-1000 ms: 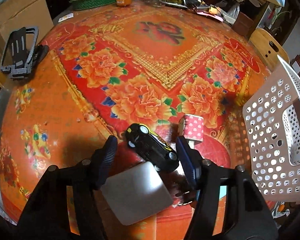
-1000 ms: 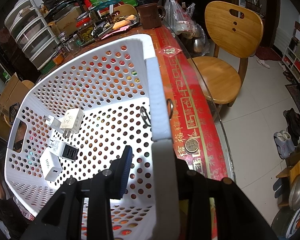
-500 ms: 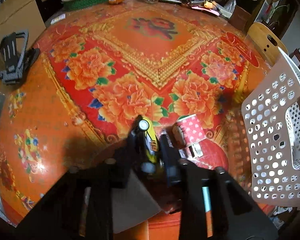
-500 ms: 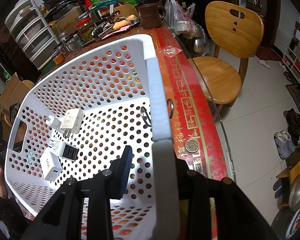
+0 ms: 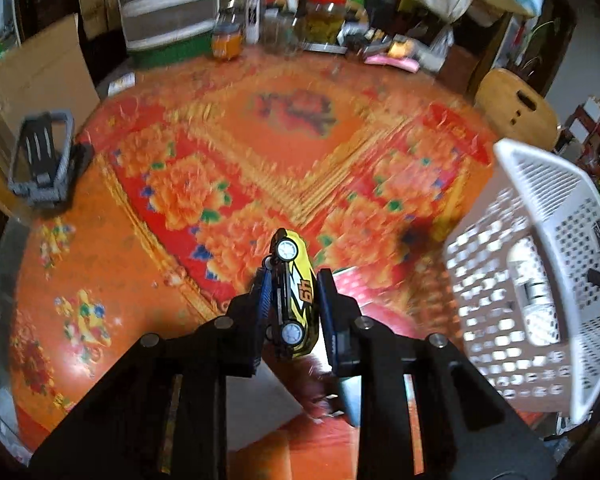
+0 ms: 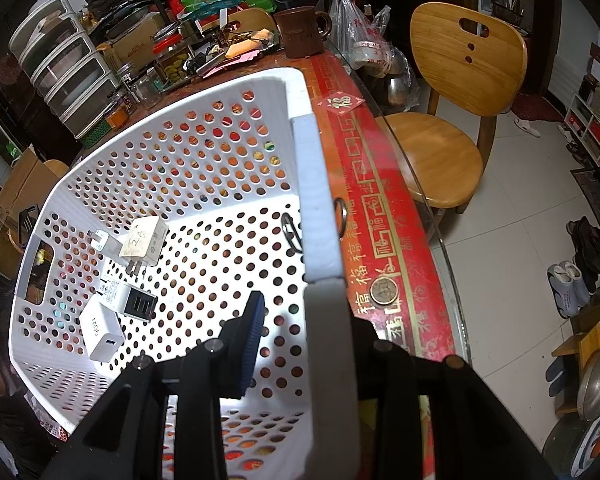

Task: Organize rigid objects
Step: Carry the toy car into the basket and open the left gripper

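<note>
Left hand-held gripper clamped on yellow-and-black toy car, lifted clear of floral orange surface; right hand-held gripper clamped on white perforated plastic basket rim; advised: carry level over rim, release low.

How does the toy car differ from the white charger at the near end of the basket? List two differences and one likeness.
The toy car is yellow and black; the charger is plain white. The car is clamped on its side in the left gripper; the charger lies loose in the basket, whose rim the right gripper grips. Both are small and hard.
</note>
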A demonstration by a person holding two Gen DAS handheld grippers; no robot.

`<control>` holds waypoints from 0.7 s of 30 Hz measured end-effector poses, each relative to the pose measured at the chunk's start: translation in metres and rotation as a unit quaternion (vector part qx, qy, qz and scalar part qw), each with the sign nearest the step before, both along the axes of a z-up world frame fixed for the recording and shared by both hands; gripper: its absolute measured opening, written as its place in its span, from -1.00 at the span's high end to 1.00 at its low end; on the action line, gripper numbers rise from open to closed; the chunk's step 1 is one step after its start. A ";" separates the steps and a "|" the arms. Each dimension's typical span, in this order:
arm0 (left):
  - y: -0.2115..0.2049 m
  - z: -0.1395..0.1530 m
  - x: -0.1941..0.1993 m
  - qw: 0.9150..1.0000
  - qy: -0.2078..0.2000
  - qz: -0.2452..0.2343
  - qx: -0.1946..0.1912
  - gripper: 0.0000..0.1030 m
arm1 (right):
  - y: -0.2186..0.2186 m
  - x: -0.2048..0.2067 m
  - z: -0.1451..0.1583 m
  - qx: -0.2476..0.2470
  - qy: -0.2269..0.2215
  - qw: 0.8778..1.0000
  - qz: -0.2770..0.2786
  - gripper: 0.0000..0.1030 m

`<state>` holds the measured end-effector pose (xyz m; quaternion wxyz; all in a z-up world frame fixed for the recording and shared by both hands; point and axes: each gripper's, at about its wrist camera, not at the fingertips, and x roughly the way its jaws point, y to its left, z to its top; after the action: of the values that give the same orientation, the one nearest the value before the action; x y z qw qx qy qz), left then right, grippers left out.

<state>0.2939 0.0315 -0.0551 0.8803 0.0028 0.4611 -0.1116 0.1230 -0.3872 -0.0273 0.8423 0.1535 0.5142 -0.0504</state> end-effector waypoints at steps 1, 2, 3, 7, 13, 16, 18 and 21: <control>0.000 0.007 -0.003 1.000 -0.007 -0.002 -0.002 0.58 | 0.000 0.000 0.000 0.000 0.000 1.000 0.000 0.36; -0.002 0.019 -0.008 1.000 -0.019 -0.008 -0.005 0.58 | 0.000 0.000 0.000 0.000 0.000 1.000 0.000 0.36; -0.005 0.027 -0.011 1.000 -0.026 -0.012 -0.005 0.58 | 0.000 0.000 0.000 0.000 0.000 1.000 0.001 0.36; -0.022 0.060 -0.023 0.998 -0.052 -0.037 -0.009 0.58 | 0.000 0.000 0.000 0.000 0.000 1.000 0.001 0.36; -0.084 0.098 -0.043 0.991 -0.067 -0.112 0.000 0.58 | 0.000 0.000 0.000 0.000 0.000 1.000 0.001 0.36; -0.124 0.103 -0.054 0.987 -0.065 -0.147 0.013 0.58 | 0.000 0.000 0.000 0.000 0.001 1.000 0.001 0.36; -0.151 0.102 -0.062 0.984 -0.058 -0.168 0.022 0.58 | 0.000 0.000 0.000 0.000 0.000 1.000 0.001 0.36; -0.186 0.089 -0.068 0.979 -0.041 -0.195 0.045 0.58 | 0.000 0.000 0.000 0.000 0.000 1.000 0.001 0.36</control>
<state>0.2260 -0.1544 0.0337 0.8586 0.1369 0.4201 -0.2600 0.1228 -0.3869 -0.0273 0.8422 0.1532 0.5146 -0.0500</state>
